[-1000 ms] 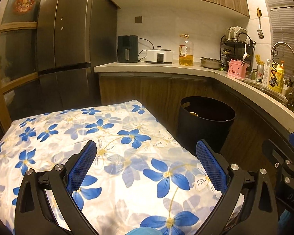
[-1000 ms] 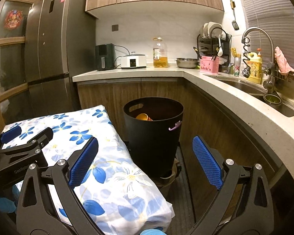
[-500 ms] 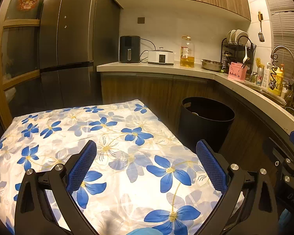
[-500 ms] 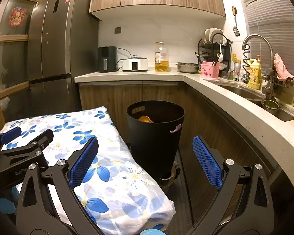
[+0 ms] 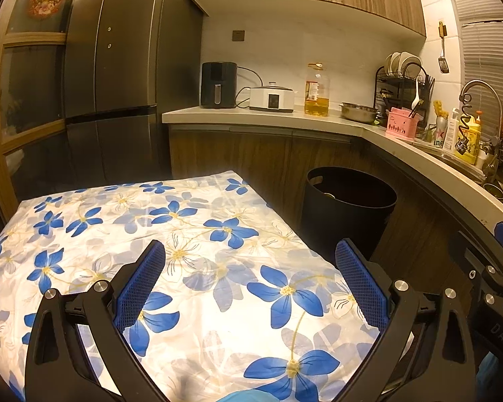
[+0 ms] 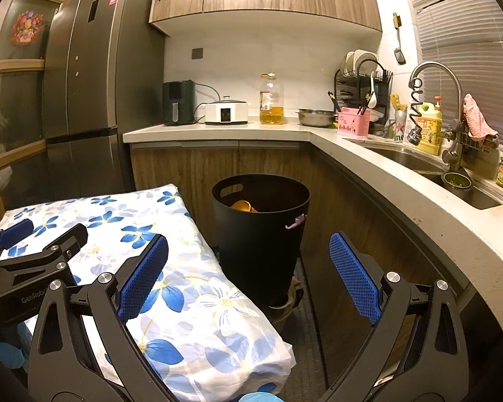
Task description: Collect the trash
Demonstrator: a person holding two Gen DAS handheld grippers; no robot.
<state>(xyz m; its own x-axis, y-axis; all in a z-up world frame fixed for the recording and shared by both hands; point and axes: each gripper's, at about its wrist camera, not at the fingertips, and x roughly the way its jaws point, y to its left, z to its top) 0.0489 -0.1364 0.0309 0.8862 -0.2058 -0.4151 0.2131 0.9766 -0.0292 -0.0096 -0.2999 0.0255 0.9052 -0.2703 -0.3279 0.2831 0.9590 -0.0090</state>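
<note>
Both cameras are sitting a little higher and farther back than a second ago, so the bin (image 6: 261,231) is looking smaller. The left gripper (image 5: 249,283) and right gripper (image 6: 248,276) are hanging with jaws apart and empty above the flowered cloth (image 5: 157,234). Trash (image 6: 243,206) is lying inside the bin already, likely why nothing is being held.

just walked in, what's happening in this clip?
A person holds the left gripper and right gripper, both open and empty, over a table under a floral cloth. No trash shows on the cloth. The black bin beside it already holds something orange.
</note>
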